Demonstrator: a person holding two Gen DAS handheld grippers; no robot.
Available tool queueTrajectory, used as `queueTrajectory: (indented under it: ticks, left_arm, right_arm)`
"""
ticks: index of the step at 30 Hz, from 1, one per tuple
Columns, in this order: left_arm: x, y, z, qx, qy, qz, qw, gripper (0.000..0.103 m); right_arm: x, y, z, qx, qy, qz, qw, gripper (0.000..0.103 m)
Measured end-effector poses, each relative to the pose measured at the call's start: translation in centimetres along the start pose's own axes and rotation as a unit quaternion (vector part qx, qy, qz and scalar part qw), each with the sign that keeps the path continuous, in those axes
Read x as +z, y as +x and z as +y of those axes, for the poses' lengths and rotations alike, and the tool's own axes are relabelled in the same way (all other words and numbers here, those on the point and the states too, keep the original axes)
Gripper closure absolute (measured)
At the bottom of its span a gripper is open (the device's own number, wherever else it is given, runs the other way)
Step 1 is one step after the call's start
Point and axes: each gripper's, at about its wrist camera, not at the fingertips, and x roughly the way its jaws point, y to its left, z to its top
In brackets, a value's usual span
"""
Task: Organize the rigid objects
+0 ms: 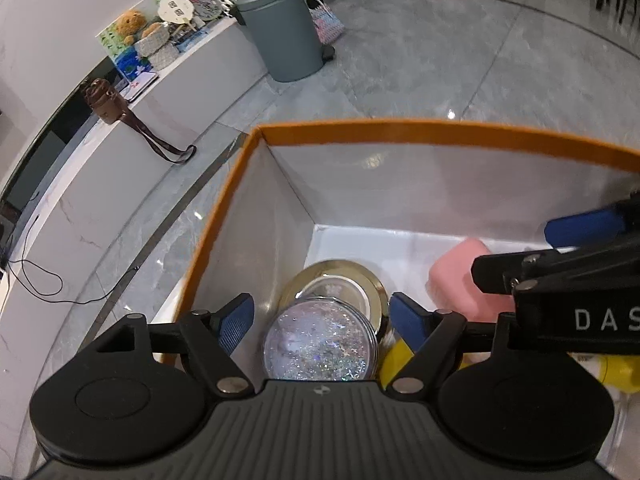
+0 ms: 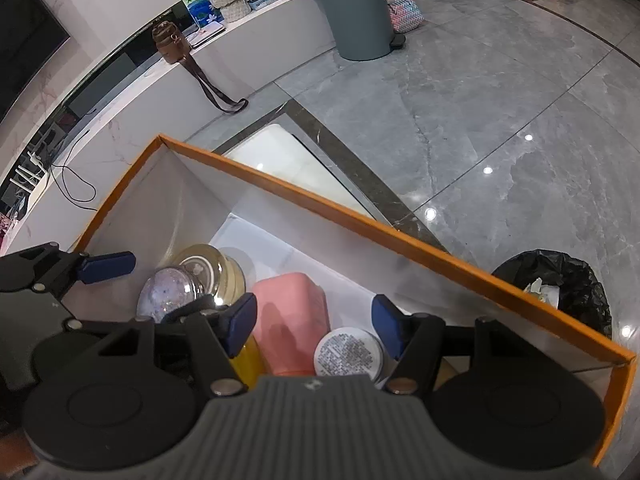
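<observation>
Underfoot, a grey tiled floor (image 2: 500, 92) fills most of both views, with a white ledge (image 2: 260, 16) curving along its far edge. On the floor stands a grey bin (image 2: 356, 12), and a woven bag (image 2: 404, 12) sits just beside it. A black-lined wastebasket (image 2: 560, 292) shows beyond the far wall of the box in the right view.

Nearer, a box (image 1: 400, 130) with an orange rim and pale inner walls takes up the middle of each picture. Both grippers hang over its open top.

Inside the box, a pink case (image 2: 292, 316) lies near the middle of the bottom. A snow globe (image 1: 320, 340) full of glitter lies on its side toward the left corner, its gold base (image 1: 352, 280) pointing deeper into the box. A yellow item (image 1: 394, 360) lies just beside the globe, partly hidden by the finger, so I cannot tell what it is. A round white lid (image 2: 348, 350) with small print sits beside the pink case.

The left gripper (image 1: 322, 322) is spread wide, its blue pads either side of the globe and clear of it; it grasps nothing. The right gripper (image 2: 314, 322) is likewise released, its pads apart above the pink case and the lid, with nothing between them in contact.

On the ledge, a brown pouch (image 1: 102, 102) rests with its strap trailing down, and a plush bear (image 1: 130, 24) sits among small baskets farther along.
</observation>
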Motion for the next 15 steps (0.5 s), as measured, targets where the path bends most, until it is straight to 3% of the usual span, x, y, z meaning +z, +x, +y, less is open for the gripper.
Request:
queueTrajectory:
  ticks: [7,15]
  left_arm:
    - [-0.5,-2.1,0.7,-0.006,-0.046,-0.026,0.9986,0.012]
    - [-2.1,-6.5,1.7,-0.034,-0.138,-0.059,0.9881,0.011]
  right_arm:
    - [0.3,-0.9,0.1,0.002,-0.003,-0.01,1.0,0.04]
    - [0.3,-4.2,0.8,-0.002,-0.019,-0.042,0.999,0.04]
